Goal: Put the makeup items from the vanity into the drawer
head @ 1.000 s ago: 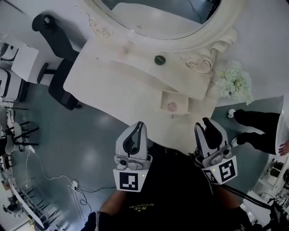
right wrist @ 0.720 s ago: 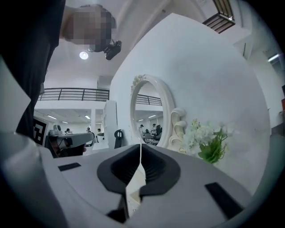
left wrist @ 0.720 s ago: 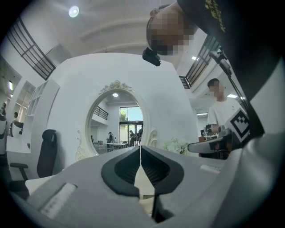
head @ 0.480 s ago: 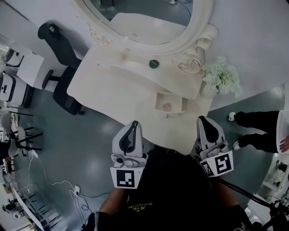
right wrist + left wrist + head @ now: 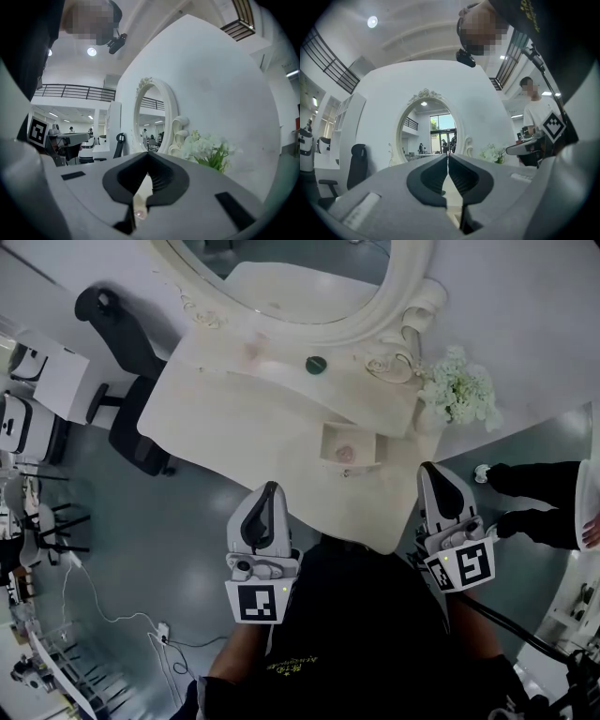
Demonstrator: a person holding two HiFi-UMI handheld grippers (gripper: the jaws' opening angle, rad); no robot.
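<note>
A cream vanity (image 5: 234, 418) with an oval mirror stands in front of me. A small dark green round item (image 5: 315, 363) sits on its top near the mirror's frame. The small drawer (image 5: 330, 442) at the front right is pulled out, and a pink round item (image 5: 345, 454) lies inside it. My left gripper (image 5: 271, 487) hangs shut and empty before the vanity's front edge, its tips together (image 5: 448, 157). To the right of the drawer, my right gripper (image 5: 431, 468) is also shut and holds nothing (image 5: 148, 154). The pink item (image 5: 139, 213) shows low between its jaws.
A bunch of white flowers (image 5: 459, 390) stands at the vanity's right end. A person's dark legs (image 5: 534, 502) are on the floor at the right. A black office chair (image 5: 122, 343) stands left of the vanity, with cables (image 5: 84, 596) on the floor.
The right gripper's jaws have closed with nothing between them, and it has shifted a little to the right. The left gripper has stayed about where it was.
</note>
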